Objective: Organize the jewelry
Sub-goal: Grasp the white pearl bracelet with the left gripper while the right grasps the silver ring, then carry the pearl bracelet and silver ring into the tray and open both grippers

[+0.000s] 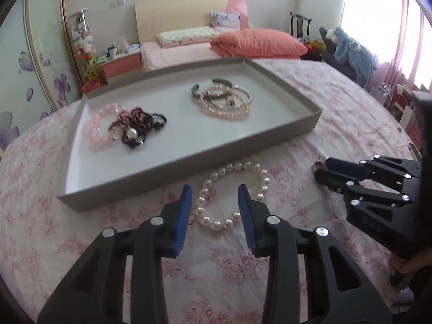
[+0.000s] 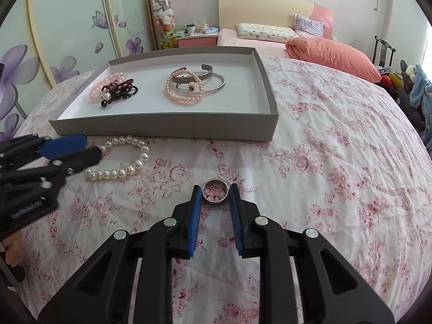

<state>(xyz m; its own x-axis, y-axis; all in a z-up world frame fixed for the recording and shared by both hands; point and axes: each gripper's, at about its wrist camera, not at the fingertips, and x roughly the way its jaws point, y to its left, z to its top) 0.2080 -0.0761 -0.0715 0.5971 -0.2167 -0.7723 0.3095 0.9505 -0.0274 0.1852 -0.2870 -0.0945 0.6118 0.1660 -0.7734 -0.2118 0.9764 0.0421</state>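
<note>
A grey shallow box (image 1: 172, 172) (image 2: 167, 128) lies on the floral bedsheet. It holds pink and dark bead bracelets (image 1: 127, 127) (image 2: 114, 90) at left, and silver bangles with a pink pearl bracelet (image 1: 224, 100) (image 2: 194, 85) at right. A white pearl bracelet (image 1: 232, 197) (image 2: 121, 159) lies on the sheet before the box. My left gripper (image 1: 215, 191) (image 2: 91, 148) is open, its fingers either side of the pearl bracelet. A silver ring (image 2: 215, 191) (image 1: 318, 166) lies on the sheet. My right gripper (image 2: 215, 189) (image 1: 321, 168) stands around it, pads touching its sides.
The floral bedsheet (image 2: 324, 148) spreads to the right and front. An orange pillow (image 2: 332, 54), a headboard, a pink nightstand (image 2: 197, 39) and a wardrobe with purple flowers (image 2: 67, 27) stand behind the box. A chair with clothes (image 1: 351, 46) is at far right.
</note>
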